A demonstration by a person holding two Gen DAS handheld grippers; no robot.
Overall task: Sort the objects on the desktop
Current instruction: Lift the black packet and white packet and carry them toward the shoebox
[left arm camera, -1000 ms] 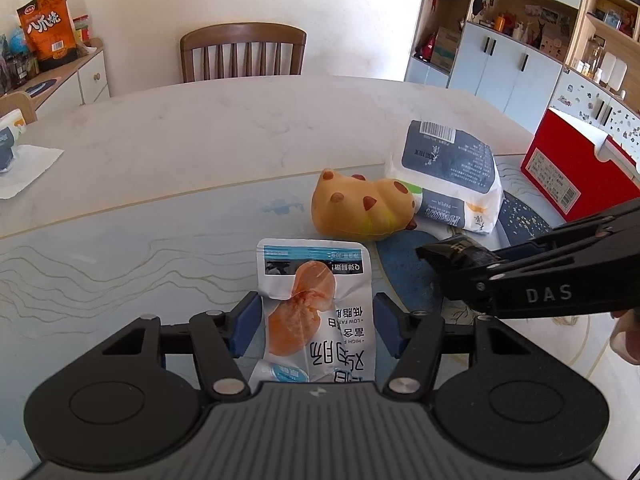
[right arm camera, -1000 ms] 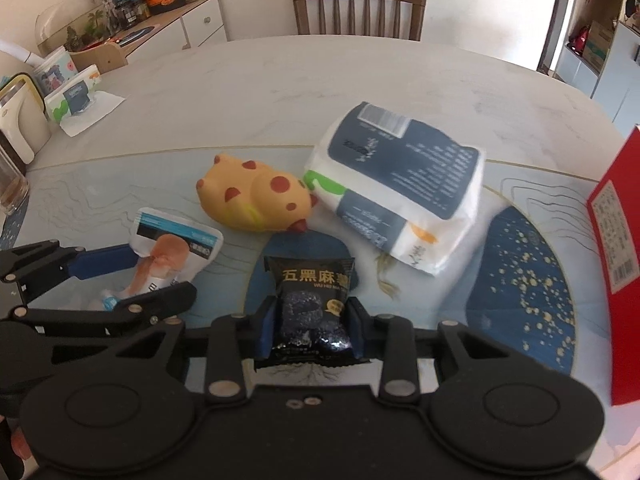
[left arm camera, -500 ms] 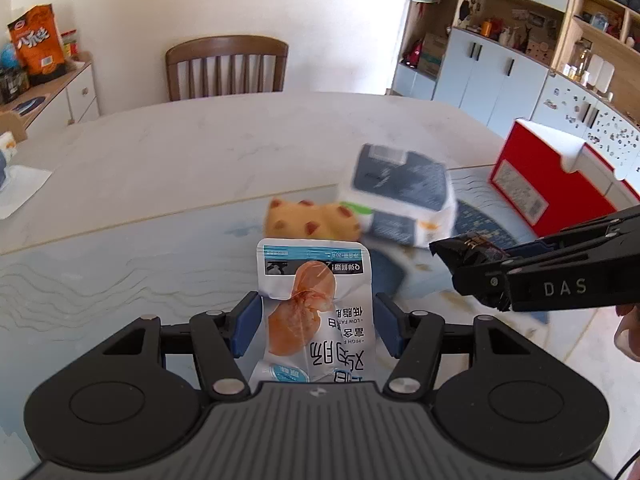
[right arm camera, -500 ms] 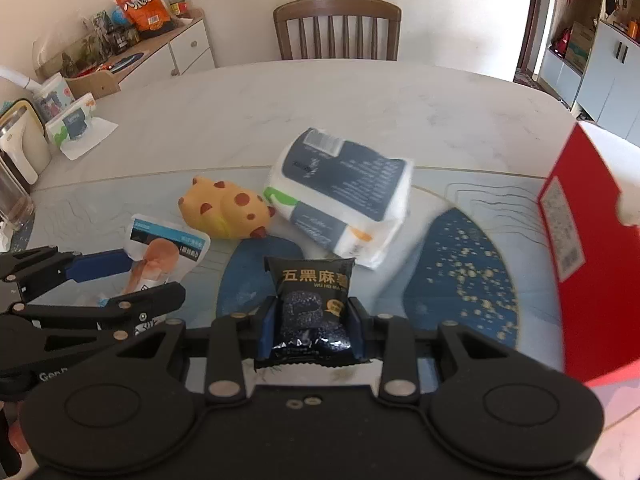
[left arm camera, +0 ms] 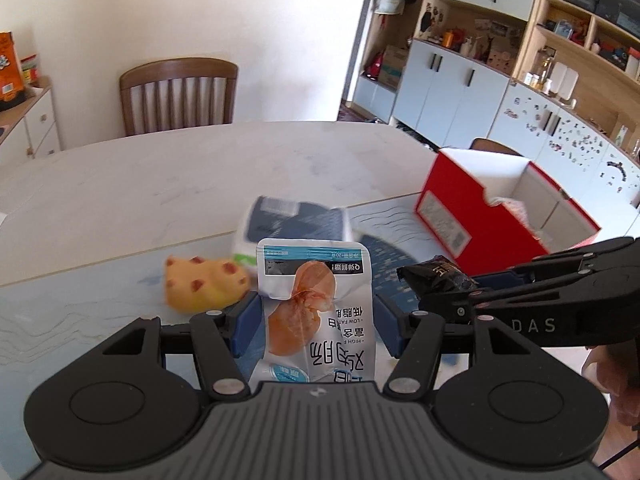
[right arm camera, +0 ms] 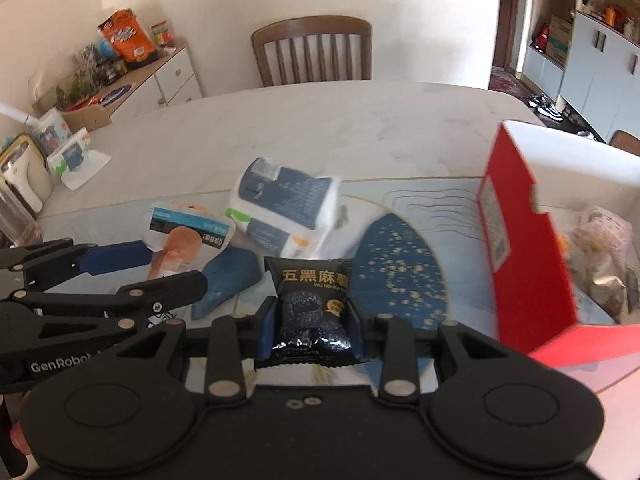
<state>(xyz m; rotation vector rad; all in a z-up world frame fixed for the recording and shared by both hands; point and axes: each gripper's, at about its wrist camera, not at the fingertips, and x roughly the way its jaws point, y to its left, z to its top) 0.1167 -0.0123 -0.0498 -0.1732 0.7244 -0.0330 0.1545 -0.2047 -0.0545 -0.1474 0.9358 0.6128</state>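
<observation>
Left gripper (left arm camera: 316,326) is clamped partway closed on the white chicken-breast pouch (left arm camera: 316,304), its blue pads pressing the pouch's two side edges; the pouch is off the surface, standing at twelve o'clock from the gripper body. Right gripper (right arm camera: 311,320) is likewise closed on the small black sesame snack packet (right arm camera: 312,300), pinched across its lower half and clear of the surface.

Both look light. The pouch is a limp film sleeve with a firmer lump of meat inside, probably slick, so the side-edge hold near its lower half seems sound; a grip on the empty top seal would likely fold. The black packet is crinkly and soft, with small lumps inside that give the pads something to bite on.

Each pack's long axis runs away from its gripper toward twelve o'clock, top seal farthest out.

Beyond them on the surface (right arm camera: 360,120) lie the yellow spotted toy (left arm camera: 206,284) at eleven o'clock in the left view and the tissue pack (right arm camera: 280,204) just past it. The red box (right arm camera: 520,232) stands open at two o'clock, already holding some bags.
</observation>
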